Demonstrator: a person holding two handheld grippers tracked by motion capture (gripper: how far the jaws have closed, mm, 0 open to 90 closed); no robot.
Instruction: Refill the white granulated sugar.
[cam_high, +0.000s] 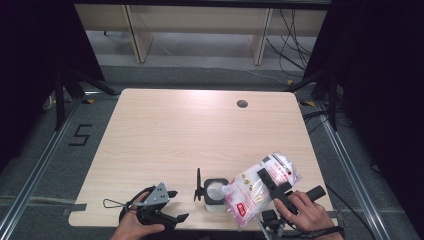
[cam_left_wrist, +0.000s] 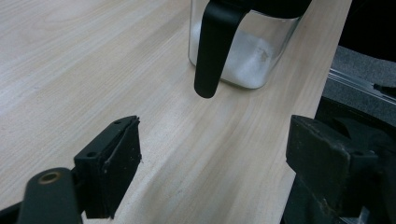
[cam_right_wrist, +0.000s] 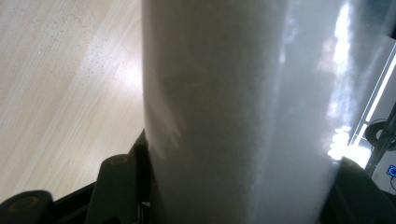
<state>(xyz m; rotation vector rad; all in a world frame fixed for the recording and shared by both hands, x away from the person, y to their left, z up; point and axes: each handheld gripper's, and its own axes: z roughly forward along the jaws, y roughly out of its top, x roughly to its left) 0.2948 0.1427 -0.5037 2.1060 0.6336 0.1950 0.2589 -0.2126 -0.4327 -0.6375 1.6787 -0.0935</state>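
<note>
The right tongs (cam_high: 274, 186) clamp a clear plastic bag (cam_high: 260, 185) of white powder, printed with red marks, and hold it tilted so that its lower corner dips toward the open mouth of a small glass jar (cam_high: 215, 194) that stands just to the left of them on the tabletop (cam_high: 190, 135). In the right gripper view the bag (cam_right_wrist: 233, 112) rises straight up between the two black jaws, pressed on both sides, its white filling blocking most of what lies ahead of the tongs, with bare pale wood off to their left. The jar already holds a layer of white powder at its bottom, and its black hinged lid (cam_high: 198, 185) stands upright, swung open on the side away from the right tongs. The left tongs (cam_high: 172, 206) rest low near the front edge of the tabletop, to the left of the jar and well apart from the right tongs; their jaws stand wide with nothing between them. In the left gripper view the jar (cam_left_wrist: 243, 51) sits ahead of the left tongs (cam_left_wrist: 215, 158) and a little to the right, a black clasp (cam_left_wrist: 212, 51) hanging down its near side, with empty wood between the jaws and the glass. A hand (cam_high: 131, 227) grips the left tool from below, and another hand (cam_high: 307, 212) holds the right one.
</note>
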